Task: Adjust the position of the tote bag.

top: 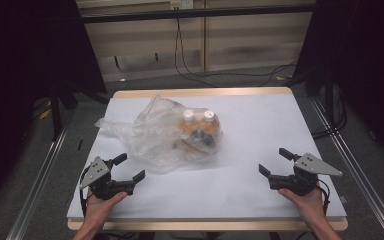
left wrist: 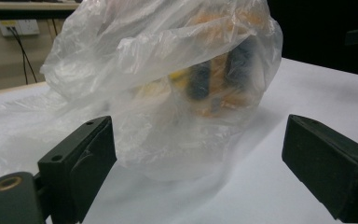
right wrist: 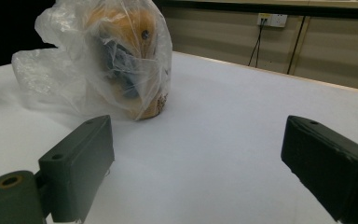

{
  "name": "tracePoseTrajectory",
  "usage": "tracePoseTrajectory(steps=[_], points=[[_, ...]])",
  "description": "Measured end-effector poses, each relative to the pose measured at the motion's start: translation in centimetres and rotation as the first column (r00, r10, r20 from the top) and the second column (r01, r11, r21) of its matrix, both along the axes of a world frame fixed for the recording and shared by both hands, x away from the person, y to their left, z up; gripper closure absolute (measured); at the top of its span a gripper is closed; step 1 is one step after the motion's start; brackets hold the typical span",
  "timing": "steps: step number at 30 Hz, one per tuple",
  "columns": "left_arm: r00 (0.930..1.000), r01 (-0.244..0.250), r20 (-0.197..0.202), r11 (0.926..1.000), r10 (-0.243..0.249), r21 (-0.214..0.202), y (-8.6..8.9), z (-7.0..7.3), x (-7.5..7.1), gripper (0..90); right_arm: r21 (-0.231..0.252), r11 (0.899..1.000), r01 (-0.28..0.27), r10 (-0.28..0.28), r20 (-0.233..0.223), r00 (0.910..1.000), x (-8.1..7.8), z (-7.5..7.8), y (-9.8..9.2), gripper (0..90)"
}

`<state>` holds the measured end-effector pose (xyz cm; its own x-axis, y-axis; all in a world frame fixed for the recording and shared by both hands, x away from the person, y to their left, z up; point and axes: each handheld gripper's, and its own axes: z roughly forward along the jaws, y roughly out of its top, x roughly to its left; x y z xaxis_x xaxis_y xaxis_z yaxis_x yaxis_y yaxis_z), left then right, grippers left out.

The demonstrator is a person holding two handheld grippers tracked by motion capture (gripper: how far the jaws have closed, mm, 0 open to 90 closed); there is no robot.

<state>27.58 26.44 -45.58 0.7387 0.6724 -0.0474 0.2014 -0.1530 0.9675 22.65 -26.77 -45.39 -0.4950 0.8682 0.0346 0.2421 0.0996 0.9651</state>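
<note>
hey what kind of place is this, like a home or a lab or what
Probably a lab or recording studio, not a home: a bare white table ringed by black curtains, loose cables on the floor, and a person's hand-held grippers, left and right.

A white-topped desk (top: 260,125) with a pale wooden edge is stretching out ahead of the fingers. Beyond it, black cables (top: 190,70) are hanging down a beige wall and trailing across the grey floor (top: 145,85). A wall socket (right wrist: 271,19) is sitting far ahead of the fingers.
</note>
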Motion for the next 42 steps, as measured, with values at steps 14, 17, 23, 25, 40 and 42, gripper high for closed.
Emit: tracePoseTrajectory(steps=[14, 17, 23, 25, 40, 42], points=[[1.0000, -0.005, -0.006, 0.9993, 0.005, 0.038, -0.5, 0.1, 0.0, 11.6, 0.016, 1.000, -0.016, 0.015, 0.018, 0.9997, 0.4, 0.4, 0.2, 12.9], [0.9999, -0.004, -0.016, 0.9992, 0.004, 0.041, -0.5, 0.1, 0.0, 12.4, 0.015, 0.999, -0.033, 0.033, 0.022, 0.9992, 0.6, 0.7, 0.3, 13.6], [0.9998, 0.000, -0.017, 0.9991, 0.001, 0.042, -0.4, 0.3, -0.2, 15.6, 0.020, 0.998, -0.065, 0.065, 0.024, 0.9976, 0.8, 1.2, 1.2, 17.2], [0.9999, 0.009, -0.013, 0.9990, -0.008, 0.043, -0.3, 0.4, -0.2, 16.8, 0.016, 0.997, -0.081, 0.081, 0.014, 0.9966, 0.9, 1.2, 1.6, 19.1], [0.9992, 0.038, -0.010, 0.9987, -0.038, 0.032, -1.0, 0.9, -0.4, 25.1, -0.016, 0.968, -0.251, 0.249, -0.075, 0.9655, 1.8, 2.8, 5.3, 43.7], [0.9989, 0.046, -0.007, 0.9978, -0.046, 0.047, -1.0, 0.9, -0.3, 25.4, -0.017, 0.963, -0.270, 0.268, -0.083, 0.9600, 2.3, 3.0, 5.8, 44.5]])
